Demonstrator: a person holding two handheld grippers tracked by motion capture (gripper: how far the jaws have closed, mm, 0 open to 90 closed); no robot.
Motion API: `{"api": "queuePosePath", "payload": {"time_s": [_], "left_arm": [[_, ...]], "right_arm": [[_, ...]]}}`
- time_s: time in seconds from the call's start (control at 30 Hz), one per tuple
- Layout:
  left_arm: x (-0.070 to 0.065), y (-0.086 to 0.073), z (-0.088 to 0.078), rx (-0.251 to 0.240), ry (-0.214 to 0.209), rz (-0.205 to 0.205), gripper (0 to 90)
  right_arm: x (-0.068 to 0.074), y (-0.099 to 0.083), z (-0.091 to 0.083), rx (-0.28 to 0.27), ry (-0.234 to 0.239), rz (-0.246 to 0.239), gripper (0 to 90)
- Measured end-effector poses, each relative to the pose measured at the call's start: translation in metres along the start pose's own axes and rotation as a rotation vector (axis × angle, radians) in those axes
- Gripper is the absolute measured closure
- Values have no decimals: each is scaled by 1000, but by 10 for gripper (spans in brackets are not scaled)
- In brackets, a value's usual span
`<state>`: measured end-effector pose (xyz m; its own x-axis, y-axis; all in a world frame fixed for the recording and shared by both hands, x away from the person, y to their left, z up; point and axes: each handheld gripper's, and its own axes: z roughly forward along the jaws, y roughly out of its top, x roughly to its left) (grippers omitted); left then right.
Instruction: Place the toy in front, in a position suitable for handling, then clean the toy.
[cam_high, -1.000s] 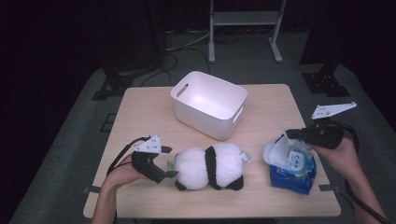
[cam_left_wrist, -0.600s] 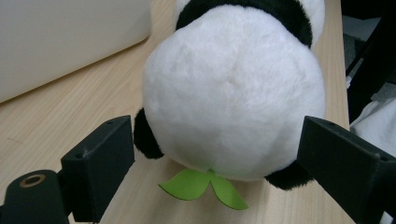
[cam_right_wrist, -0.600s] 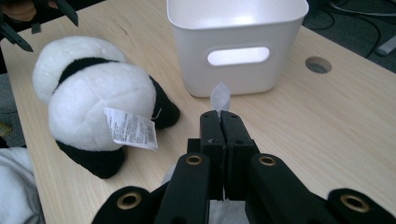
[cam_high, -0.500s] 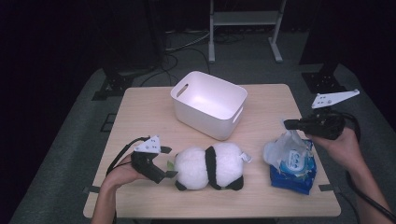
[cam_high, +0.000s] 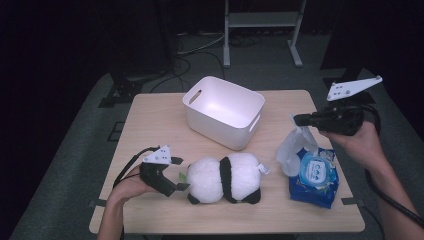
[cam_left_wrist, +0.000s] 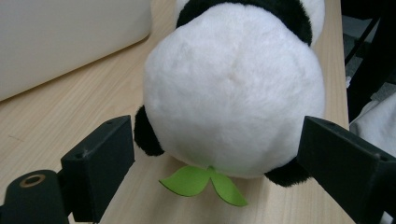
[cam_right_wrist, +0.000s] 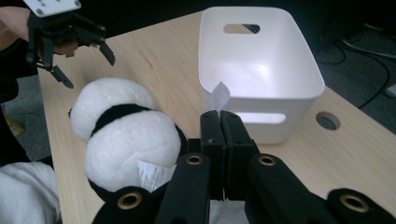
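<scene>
I am at a wooden table (cam_high: 150, 120) in a dark room, a white bin (cam_high: 223, 111) at its middle. My right gripper (cam_high: 299, 120) is clenched on a wet wipe (cam_high: 292, 147), drawing it up from the blue pack (cam_high: 315, 175) at the right. I judge it must next pull free. My left gripper (cam_high: 176, 174) rests released beside the plush panda (cam_high: 225, 177).

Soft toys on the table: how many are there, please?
1: the plush panda lies near the front edge, between the left gripper and the blue wipes pack. None seems hidden.
</scene>
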<state>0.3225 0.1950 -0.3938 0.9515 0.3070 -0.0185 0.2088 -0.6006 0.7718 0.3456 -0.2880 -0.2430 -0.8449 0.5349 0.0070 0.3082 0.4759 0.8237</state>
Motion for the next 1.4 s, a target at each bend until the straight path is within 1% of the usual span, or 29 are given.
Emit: {"api": "queuePosePath", "payload": {"time_s": [0.13,0.2,0.33,0.5,0.63,0.87,0.93,1.1,1.13,1.23,1.37,1.4], "left_arm": [[0,-1,1,2,-2,1,97],[0,-1,0,3,-4,0,97],[0,-1,0,5,-5,-1,97],[0,-2,0,6,-2,-2,97],[0,-3,-2,1,1,0,97],[2,-6,-2,7,1,-12,97],[3,-7,-2,5,1,-13,97],[2,-7,-3,1,1,-10,97],[2,-7,-3,1,1,-11,97],[2,-7,-2,3,-3,-11,97],[2,-7,0,4,-3,-12,97],[2,-7,1,3,-4,-10,97]], "right_arm": [[9,17,4,-5,20,-30,884],[14,25,6,-14,45,-43,884],[24,39,11,-22,77,-69,884],[38,59,17,-54,139,-102,884],[51,73,29,-62,185,-138,883],[71,89,63,-35,265,-174,883],[76,91,74,-20,292,-179,883],[84,91,98,16,328,-190,881],[85,90,102,23,337,-184,881],[86,82,116,51,353,-184,879],[86,66,134,95,379,-155,879],[85,61,138,108,382,-155,879]]}}
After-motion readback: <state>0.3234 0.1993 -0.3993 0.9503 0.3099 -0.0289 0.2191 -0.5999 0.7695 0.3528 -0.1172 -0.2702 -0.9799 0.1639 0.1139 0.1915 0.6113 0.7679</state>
